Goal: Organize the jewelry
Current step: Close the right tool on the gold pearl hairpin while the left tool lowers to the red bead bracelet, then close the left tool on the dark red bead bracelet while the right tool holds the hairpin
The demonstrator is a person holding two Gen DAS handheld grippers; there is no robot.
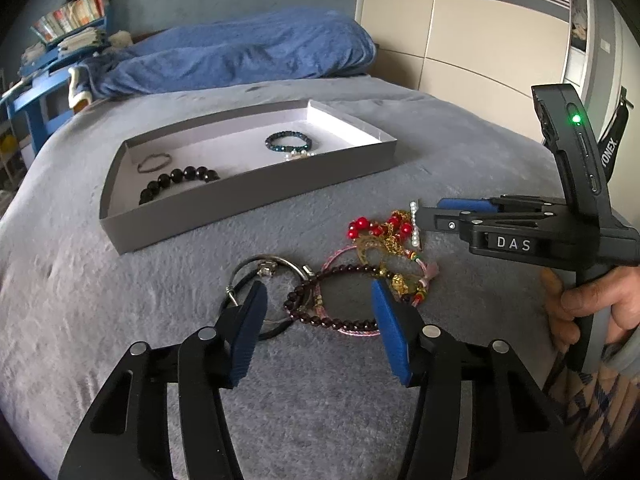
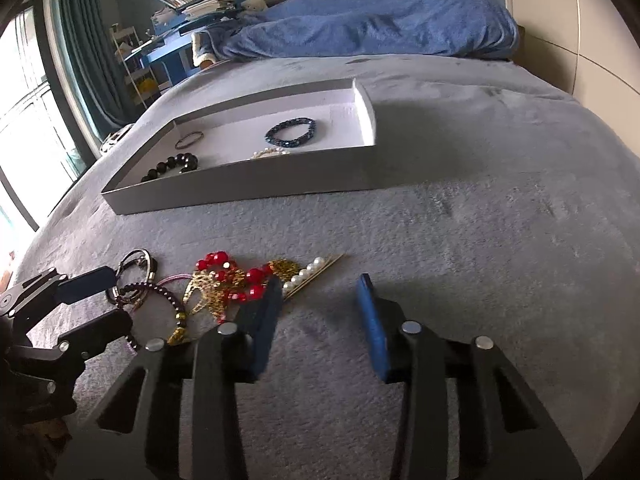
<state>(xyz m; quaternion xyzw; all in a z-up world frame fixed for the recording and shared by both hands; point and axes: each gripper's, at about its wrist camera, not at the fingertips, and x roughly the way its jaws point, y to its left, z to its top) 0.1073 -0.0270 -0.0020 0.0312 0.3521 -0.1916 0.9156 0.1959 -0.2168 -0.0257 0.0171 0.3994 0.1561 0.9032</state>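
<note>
Jewelry point(image 1: 360, 276) lies tangled on the bed point(image 1: 120, 320) before the tray point(image 1: 248, 196). Left tongs point(image 1: 316, 332) part-open astride the dark bead bracelet point(image 1: 332, 300); right tongs point(image 2: 320, 320) part-open, empty. Lifting may drag entangled neighbours along.

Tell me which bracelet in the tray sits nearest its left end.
The thin grey bangle, a plain ring. The black bead bracelet lies beside it; the blue beaded one and the pearls sit further right.
</note>
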